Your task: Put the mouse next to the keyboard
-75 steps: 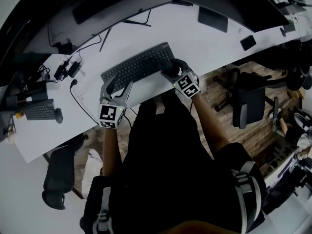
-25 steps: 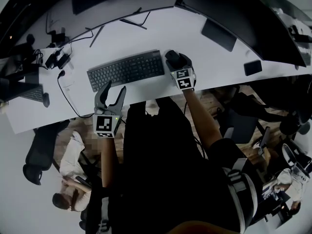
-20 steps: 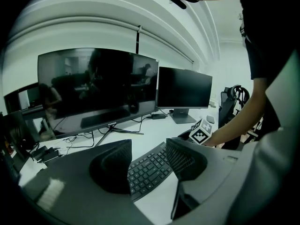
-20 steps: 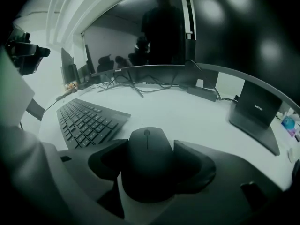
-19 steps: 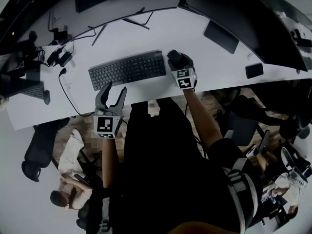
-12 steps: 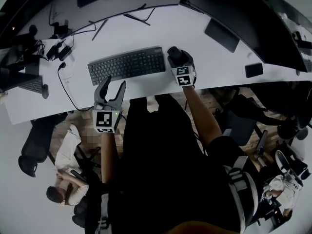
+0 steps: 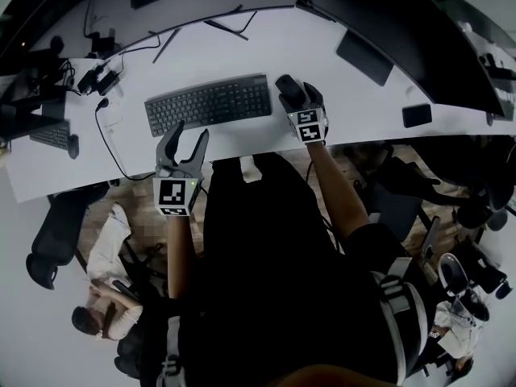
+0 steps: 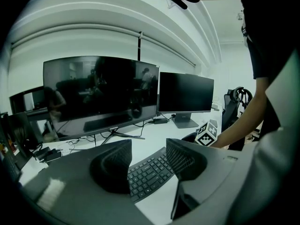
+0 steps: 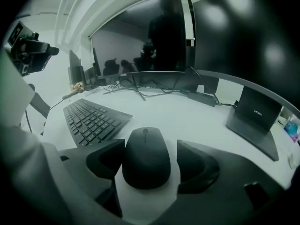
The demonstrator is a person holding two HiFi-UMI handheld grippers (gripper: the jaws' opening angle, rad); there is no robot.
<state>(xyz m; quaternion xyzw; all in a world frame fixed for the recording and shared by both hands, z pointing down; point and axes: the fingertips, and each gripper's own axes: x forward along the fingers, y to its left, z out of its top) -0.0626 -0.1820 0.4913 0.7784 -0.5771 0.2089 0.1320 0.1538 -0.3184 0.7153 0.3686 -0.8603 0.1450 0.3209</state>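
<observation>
The black mouse (image 9: 146,156) lies on the white desk (image 7: 242,47), just off the right end of the black keyboard (image 7: 208,103). My right gripper (image 9: 150,159) straddles it and its jaws have just been opening. A strip of desk shows between the mouse and the right pad, so the grip is loose. In the head view this right gripper (image 7: 300,97) sits right behind the mouse (image 7: 289,85). My left gripper (image 7: 184,139) hovers open and empty at the desk's front edge, before the keyboard's (image 8: 150,172) left half.
A large curved monitor (image 7: 387,22) and a second screen (image 8: 185,93) stand at the back. A dark Lenovo device (image 9: 255,121) lies right of the mouse and a phone (image 7: 418,115) further right. Cables and adapters (image 7: 97,79) and another keyboard (image 7: 48,135) are at the left end.
The mouse stays at the keyboard's right end with my right gripper around it. My left gripper holds its place. Only the head camera's view has shifted.
</observation>
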